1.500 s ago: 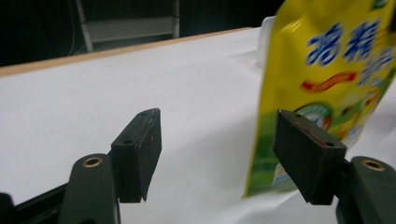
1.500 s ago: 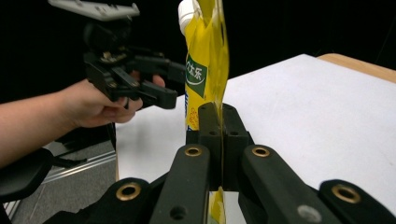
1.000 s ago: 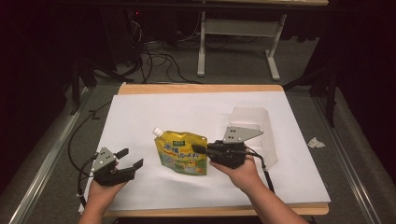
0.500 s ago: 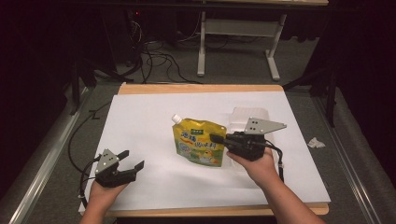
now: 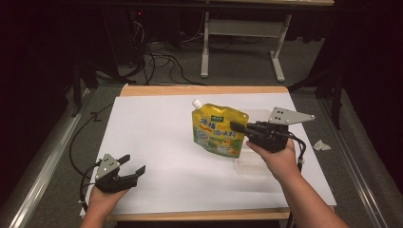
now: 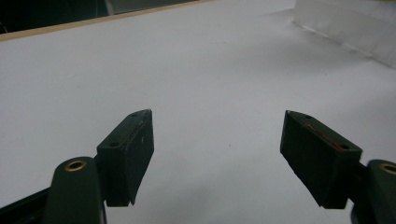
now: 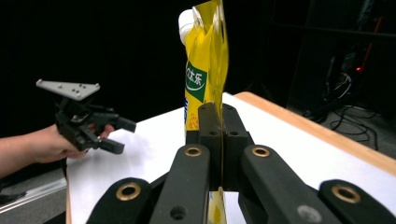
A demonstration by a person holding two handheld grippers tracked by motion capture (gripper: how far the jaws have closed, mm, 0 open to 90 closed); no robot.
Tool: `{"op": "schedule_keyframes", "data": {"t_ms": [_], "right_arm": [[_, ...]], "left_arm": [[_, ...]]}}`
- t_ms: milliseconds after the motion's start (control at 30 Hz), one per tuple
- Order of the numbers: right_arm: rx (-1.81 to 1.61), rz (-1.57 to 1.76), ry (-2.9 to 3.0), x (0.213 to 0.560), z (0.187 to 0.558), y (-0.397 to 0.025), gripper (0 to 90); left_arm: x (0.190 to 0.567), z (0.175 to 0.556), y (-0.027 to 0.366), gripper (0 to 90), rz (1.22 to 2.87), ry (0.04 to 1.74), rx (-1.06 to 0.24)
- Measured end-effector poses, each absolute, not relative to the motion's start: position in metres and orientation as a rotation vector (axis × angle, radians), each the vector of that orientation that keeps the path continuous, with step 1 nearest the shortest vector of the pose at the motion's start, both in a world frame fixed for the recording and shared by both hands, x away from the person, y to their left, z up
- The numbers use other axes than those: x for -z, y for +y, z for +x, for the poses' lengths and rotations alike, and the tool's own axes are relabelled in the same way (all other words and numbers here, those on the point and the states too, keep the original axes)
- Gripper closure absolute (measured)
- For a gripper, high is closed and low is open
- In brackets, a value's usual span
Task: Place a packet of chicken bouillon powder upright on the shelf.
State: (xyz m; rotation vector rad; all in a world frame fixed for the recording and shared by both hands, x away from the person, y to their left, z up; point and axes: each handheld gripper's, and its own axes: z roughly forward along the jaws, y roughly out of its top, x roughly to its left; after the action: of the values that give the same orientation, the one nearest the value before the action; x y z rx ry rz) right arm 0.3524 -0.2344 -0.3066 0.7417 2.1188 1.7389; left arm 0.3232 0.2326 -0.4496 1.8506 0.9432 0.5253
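Observation:
A yellow spouted pouch [image 5: 217, 132] with a white cap hangs upright above the white table [image 5: 152, 123], right of centre. My right gripper [image 5: 236, 128] is shut on the pouch's right edge. In the right gripper view the jaws [image 7: 218, 119] pinch the thin edge of the pouch [image 7: 205, 70], cap at the top. A clear plastic container [image 5: 251, 167] lies on the table below and behind the pouch, partly hidden by my hand. My left gripper [image 5: 133, 166] rests open and holding nothing near the front left corner; the left gripper view shows both pads [image 6: 128, 149] spread over bare table.
The clear container's wall [image 6: 345, 28] runs along the far right in the left gripper view. A crumpled scrap [image 5: 322, 145] lies on the floor right of the table. Cables [image 5: 157, 57] and a desk frame [image 5: 242, 28] stand beyond the table's far wooden edge.
The right gripper has raised the pouch from lying flat to hanging upright and carried it right, over the clear container. The left gripper has barely moved.

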Motion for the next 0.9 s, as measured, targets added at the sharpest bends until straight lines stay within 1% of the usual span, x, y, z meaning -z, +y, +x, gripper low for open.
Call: {"op": "schedule_keyframes", "data": {"t_ms": [367, 633, 900], "right_arm": [[-1.712, 0.776, 2.060, 0.291, 0.367, -0.270, 90.0], [-1.684, 0.835, 2.013, 0.295, 0.379, -0.302, 90.0], [-1.655, 0.895, 1.964, 0.301, 0.384, -0.332, 90.0]], "left_arm": [[0.449, 0.322, 0.228, 26.6, 1.845, 0.933, -0.545], [0.450, 0.320, 0.236, 26.0, 1.786, 0.971, -0.513], [0.449, 0.322, 0.231, 26.0, 1.786, 0.961, -0.515]]}}
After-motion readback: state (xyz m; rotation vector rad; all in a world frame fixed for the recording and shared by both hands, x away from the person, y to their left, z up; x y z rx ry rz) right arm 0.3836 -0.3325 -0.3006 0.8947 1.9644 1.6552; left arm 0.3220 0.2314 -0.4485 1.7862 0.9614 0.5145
